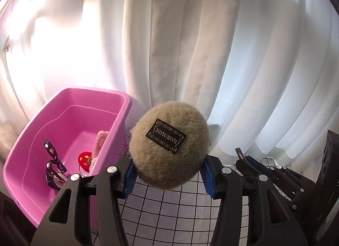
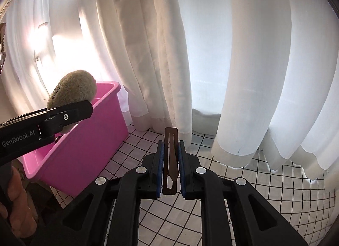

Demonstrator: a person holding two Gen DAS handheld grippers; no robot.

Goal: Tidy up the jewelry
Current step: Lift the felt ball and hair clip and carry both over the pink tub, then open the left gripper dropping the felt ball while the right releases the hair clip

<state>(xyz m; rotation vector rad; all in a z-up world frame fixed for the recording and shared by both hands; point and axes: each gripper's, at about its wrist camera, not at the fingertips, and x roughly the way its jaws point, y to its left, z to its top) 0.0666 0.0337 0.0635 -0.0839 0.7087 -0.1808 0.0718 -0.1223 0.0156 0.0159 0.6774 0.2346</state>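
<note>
My left gripper [image 1: 168, 174] is shut on a round fluffy beige hair clip [image 1: 169, 144] with a black label, held above the table beside the pink bin [image 1: 125, 106]. The clip also shows in the right wrist view [image 2: 73, 89], over the bin's near wall [image 2: 84, 146]. Inside the bin lie a dark patterned ribbon tie [image 1: 53, 167], a red ornament [image 1: 84, 158] and a pink fuzzy piece [image 1: 99, 146]. My right gripper [image 2: 170, 161] is shut on a flat brown snap hair clip [image 2: 170, 157], held upright above the checked cloth.
White curtains [image 2: 211, 55] hang close behind the table. The table has a white cloth with a black grid [image 2: 233, 182]. The right gripper shows at the right of the left wrist view [image 1: 264, 169]. A dark device [image 1: 328, 172] stands at the far right.
</note>
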